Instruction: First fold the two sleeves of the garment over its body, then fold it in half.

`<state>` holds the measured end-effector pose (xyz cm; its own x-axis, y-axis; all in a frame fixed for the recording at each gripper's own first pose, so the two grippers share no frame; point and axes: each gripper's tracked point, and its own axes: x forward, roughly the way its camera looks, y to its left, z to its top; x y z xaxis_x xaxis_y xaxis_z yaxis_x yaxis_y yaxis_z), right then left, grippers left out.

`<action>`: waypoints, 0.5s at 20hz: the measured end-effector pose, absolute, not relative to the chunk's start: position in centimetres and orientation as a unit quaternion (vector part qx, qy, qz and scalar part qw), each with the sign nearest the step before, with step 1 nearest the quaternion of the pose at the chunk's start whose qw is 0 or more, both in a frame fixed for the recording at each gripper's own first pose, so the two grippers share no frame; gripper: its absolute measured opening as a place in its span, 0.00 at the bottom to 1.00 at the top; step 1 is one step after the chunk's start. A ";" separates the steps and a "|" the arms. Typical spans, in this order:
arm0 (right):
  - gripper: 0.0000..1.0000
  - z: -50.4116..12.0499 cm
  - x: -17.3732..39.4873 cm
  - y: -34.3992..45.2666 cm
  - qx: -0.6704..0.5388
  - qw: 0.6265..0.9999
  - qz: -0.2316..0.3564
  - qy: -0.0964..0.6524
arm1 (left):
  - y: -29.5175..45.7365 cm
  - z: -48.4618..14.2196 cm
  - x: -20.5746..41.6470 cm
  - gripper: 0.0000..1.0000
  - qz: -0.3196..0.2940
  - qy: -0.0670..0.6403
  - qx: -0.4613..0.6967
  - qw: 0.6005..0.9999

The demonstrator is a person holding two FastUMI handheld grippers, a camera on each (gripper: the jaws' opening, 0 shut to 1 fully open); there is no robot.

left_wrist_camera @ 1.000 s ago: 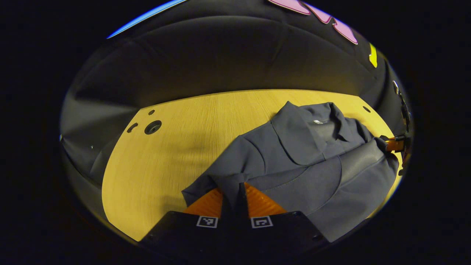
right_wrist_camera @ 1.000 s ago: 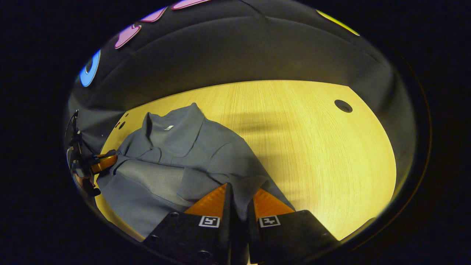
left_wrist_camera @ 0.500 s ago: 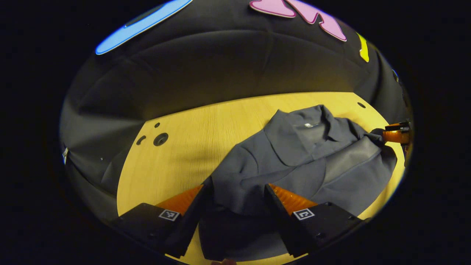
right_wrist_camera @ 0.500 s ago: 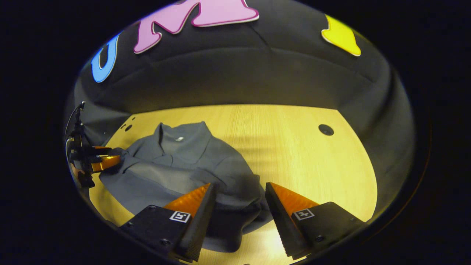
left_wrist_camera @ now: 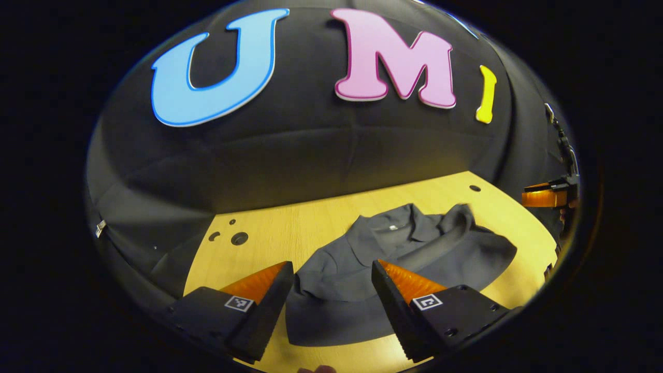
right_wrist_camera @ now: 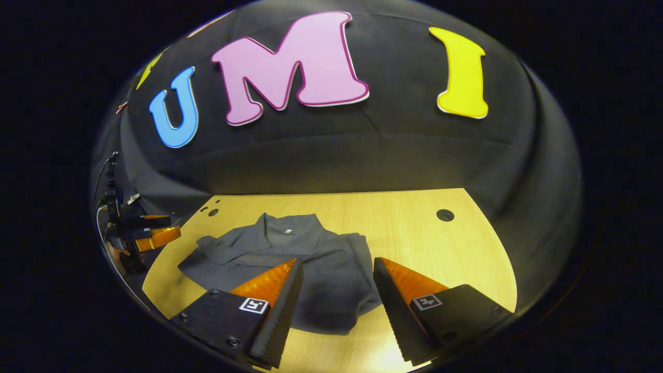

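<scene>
Grey garment [left_wrist_camera: 414, 259], one, on one table [left_wrist_camera: 290, 233].

A black cloth wall [right_wrist_camera: 362, 150] hung in soft folds behind the booth and curved round both sides; a pale wooden table [right_wrist_camera: 414, 228] with fine straight grain stood before it; round holes [left_wrist_camera: 239, 238] pierced the tabletop near its corners; warm light fell on the wood.
</scene>
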<state>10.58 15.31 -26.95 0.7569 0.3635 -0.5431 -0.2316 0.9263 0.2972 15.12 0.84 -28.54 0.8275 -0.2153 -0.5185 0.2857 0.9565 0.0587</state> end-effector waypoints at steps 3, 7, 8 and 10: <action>0.85 -24.7 8.8 15.5 0.110 0.934 0.168 0.294 | 0.6 -26.0 12.9 0.95 -0.134 0.241 0.053 0.960; 0.85 -22.5 6.5 15.1 0.130 0.936 0.166 0.281 | 0.9 -24.0 9.5 0.95 -0.130 0.230 0.034 0.964; 0.85 -22.3 6.0 15.0 0.131 0.937 0.165 0.279 | 1.0 -23.8 8.7 0.95 -0.129 0.230 0.025 0.964; 0.85 -22.3 4.7 14.8 0.128 0.938 0.164 0.279 | 1.3 -23.6 7.1 0.95 -0.126 0.231 0.004 0.965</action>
<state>4.68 14.77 -22.31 0.7913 0.3779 -0.4807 -0.2356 0.9139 0.3306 7.07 1.29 -23.64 0.8612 -0.2414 -0.4473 0.2454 0.9681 -0.0499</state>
